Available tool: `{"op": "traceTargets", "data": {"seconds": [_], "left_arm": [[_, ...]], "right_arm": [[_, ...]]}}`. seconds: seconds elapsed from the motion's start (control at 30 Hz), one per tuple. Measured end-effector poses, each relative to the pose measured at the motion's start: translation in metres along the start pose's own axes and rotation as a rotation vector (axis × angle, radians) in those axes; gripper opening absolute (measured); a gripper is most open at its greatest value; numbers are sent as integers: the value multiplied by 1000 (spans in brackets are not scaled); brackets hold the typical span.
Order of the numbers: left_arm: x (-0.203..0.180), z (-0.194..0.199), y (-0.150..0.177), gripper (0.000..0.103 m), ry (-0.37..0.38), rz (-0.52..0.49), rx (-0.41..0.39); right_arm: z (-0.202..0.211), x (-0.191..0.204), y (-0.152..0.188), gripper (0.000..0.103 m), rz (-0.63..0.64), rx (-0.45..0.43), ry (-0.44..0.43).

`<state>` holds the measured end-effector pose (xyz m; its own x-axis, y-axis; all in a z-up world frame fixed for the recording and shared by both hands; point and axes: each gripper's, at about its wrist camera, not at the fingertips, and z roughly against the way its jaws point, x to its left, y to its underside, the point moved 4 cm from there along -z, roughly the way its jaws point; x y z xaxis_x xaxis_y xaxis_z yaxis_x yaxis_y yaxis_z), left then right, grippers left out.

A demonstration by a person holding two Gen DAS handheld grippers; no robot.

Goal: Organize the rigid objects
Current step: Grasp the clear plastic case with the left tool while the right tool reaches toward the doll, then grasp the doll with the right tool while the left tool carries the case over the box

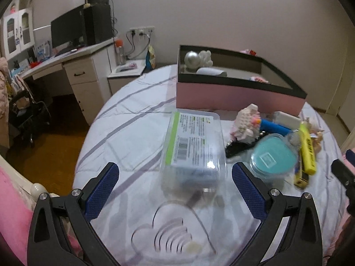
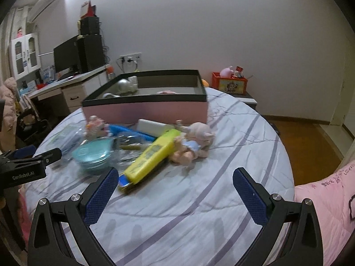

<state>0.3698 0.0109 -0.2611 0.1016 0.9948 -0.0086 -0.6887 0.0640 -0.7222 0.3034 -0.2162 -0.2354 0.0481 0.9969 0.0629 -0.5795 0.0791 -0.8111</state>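
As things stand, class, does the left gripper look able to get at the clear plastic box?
Probably yes: the left gripper is open, and the clear plastic box lies straight ahead between its fingers with nothing in front.

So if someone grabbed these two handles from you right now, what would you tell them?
Left tool: open, empty, lined up on the clear plastic case. Right tool: open, empty, above the bedsheet.
Pink box already holds a silver ball and a few other pieces.
Left to do: the case, teal dish, yellow case, doll and block figure lie loose in front of the box.
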Motion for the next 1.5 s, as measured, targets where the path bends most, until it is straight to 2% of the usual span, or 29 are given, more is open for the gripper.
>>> {"op": "traceTargets", "data": {"seconds": [0.2, 0.3, 0.33, 0.37, 0.4, 0.43, 0.77, 0.97, 1.13, 1.17, 1.27, 1.33, 1.4, 1.5], "left_arm": [[-10, -30, -15, 102, -17, -69, 55], [-9, -38, -19, 97, -12, -68, 75], [-9, -40, -20, 91, 2, -65, 78], [-10, -42, -21, 76, 26, -63, 81], [-10, -43, -22, 67, 45, -61, 86], [-10, -43, -22, 64, 58, -60, 87], [-9, -24, -17, 64, 33, -81, 56], [-9, -9, -20, 64, 32, -81, 33], [-16, -2, -19, 64, 54, -91, 24], [-17, -1, -19, 64, 55, -95, 24], [-19, 0, -17, 64, 60, -96, 28], [-20, 0, -17, 64, 59, -96, 30], [-20, 2, -18, 64, 57, -95, 25], [-21, 8, -19, 64, 57, -92, 12]], "right_arm": [[-17, -22, -11, 103, -49, 23, 18], [-23, -28, -15, 103, -64, 35, 23], [-25, -29, -16, 103, -68, 36, 24], [-27, -31, -18, 103, -71, 41, 25], [-30, -32, -20, 103, -73, 45, 25], [-32, -33, -22, 103, -75, 45, 22], [-79, -43, -33, 103, -86, 170, 98], [-76, -58, -28, 103, -81, 185, 144], [-92, -51, -26, 87, -56, 233, 64], [-94, -50, -29, 80, -51, 231, 42], [-102, -49, -32, 72, -49, 243, 16], [-108, -49, -33, 61, -42, 254, -13], [-109, -43, -35, 43, -14, 252, -25], [-103, -36, -35, 43, 13, 239, -27]]}}
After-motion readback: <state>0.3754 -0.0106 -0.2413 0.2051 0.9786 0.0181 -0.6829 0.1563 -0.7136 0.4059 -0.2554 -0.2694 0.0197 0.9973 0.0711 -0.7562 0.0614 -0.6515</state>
